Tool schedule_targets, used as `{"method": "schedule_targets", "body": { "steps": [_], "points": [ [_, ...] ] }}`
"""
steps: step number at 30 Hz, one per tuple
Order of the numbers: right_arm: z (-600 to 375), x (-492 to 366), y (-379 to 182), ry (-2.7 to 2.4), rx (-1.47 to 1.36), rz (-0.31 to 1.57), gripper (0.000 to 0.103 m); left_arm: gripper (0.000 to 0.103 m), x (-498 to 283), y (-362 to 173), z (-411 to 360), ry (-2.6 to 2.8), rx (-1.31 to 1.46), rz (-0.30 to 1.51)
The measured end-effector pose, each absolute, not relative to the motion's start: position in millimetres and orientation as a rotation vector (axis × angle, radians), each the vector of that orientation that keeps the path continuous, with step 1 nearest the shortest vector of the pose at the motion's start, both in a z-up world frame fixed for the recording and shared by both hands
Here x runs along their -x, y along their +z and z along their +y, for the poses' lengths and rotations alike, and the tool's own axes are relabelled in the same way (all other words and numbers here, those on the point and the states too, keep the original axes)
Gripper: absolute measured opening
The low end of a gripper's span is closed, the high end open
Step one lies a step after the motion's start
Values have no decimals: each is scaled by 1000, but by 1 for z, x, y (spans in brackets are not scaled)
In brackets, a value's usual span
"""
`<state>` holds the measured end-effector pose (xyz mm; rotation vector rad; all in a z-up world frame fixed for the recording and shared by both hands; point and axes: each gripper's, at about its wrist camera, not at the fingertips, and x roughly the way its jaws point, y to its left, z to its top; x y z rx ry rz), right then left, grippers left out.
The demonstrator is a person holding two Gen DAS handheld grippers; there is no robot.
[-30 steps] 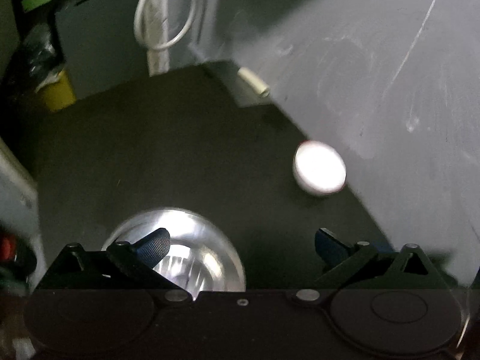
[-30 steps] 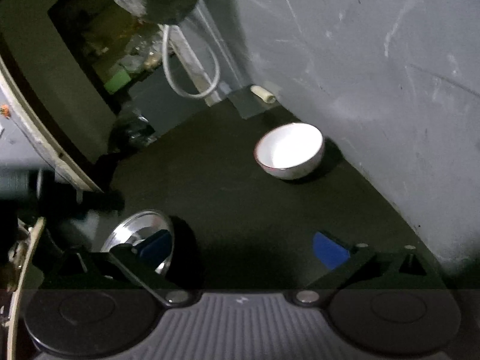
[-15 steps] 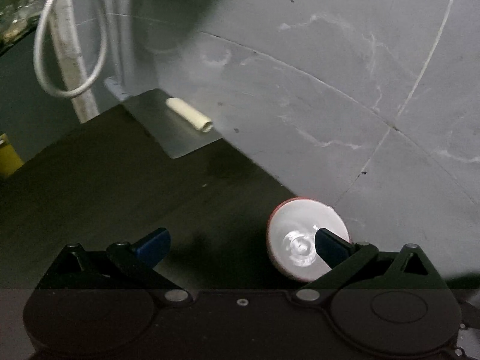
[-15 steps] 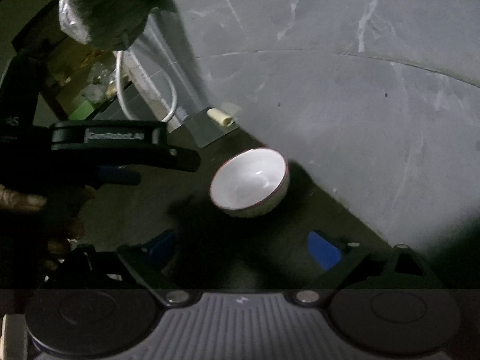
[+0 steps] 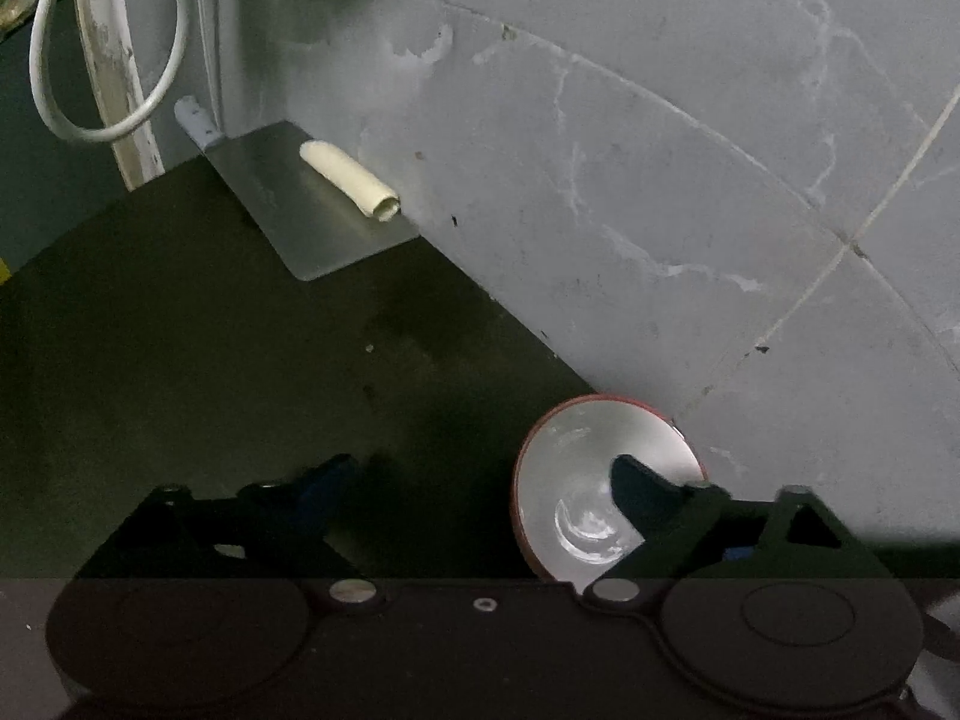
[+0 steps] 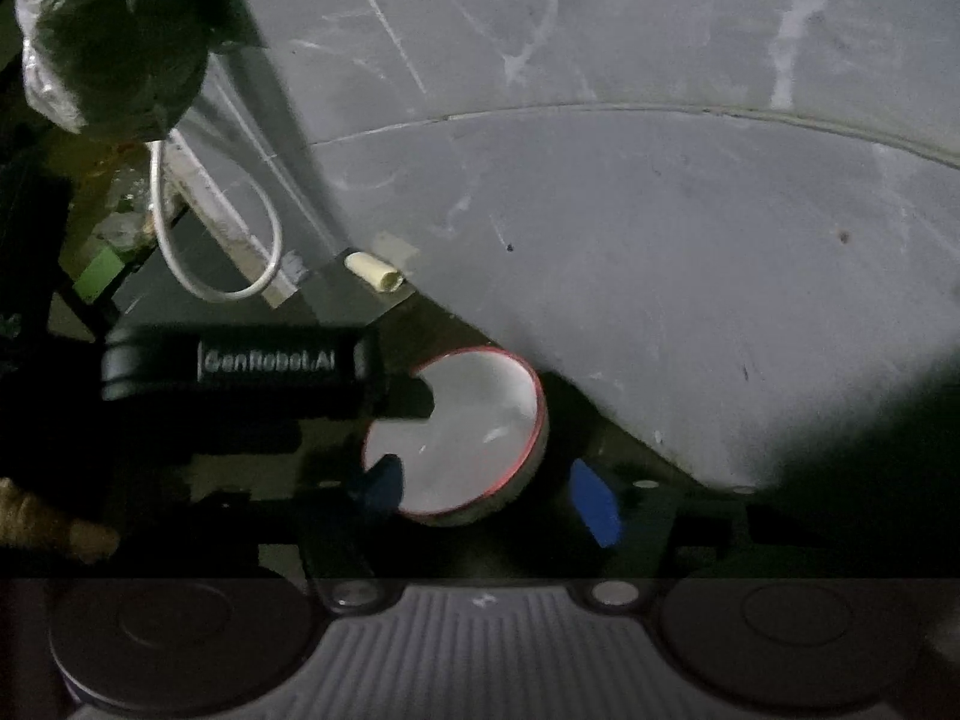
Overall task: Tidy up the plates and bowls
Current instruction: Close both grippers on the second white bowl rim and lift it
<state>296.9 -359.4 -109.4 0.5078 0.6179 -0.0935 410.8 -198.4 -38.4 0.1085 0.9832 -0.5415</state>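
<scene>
A white bowl with a red rim [image 5: 576,480] sits on the dark counter against the grey wall; it also shows in the right wrist view [image 6: 468,420]. My left gripper [image 5: 486,480] is open, its right finger over the bowl's inside and its left finger out on the counter. My right gripper [image 6: 489,489] is open and straddles the bowl, left finger at the near rim, right finger just outside it. The left gripper's body [image 6: 240,360] reaches over the bowl's left rim in the right wrist view.
A flat metal sheet [image 5: 300,204] with a cream tube [image 5: 351,177] on it lies in the far corner. A white cable loop [image 5: 108,60] hangs by a pipe. A plastic-wrapped bundle [image 6: 114,42] hangs at upper left. The grey wall [image 5: 660,180] bounds the counter on the right.
Both grippers have closed in on the white bowl. The left gripper left the steel bowl behind and its right finger now hangs over the white bowl. The right gripper now straddles it.
</scene>
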Motion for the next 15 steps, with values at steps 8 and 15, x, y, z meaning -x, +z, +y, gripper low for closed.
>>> {"method": "schedule_targets", "body": {
  "steps": [8,15],
  "points": [
    [-362,-310,-115,-100,-522,655,41,49,-410,-45,-197,-571,-47,1047],
    [-363,-305,-114,-94,-527,673,30,15,-402,-50,-189,-609,9,1088]
  ]
}}
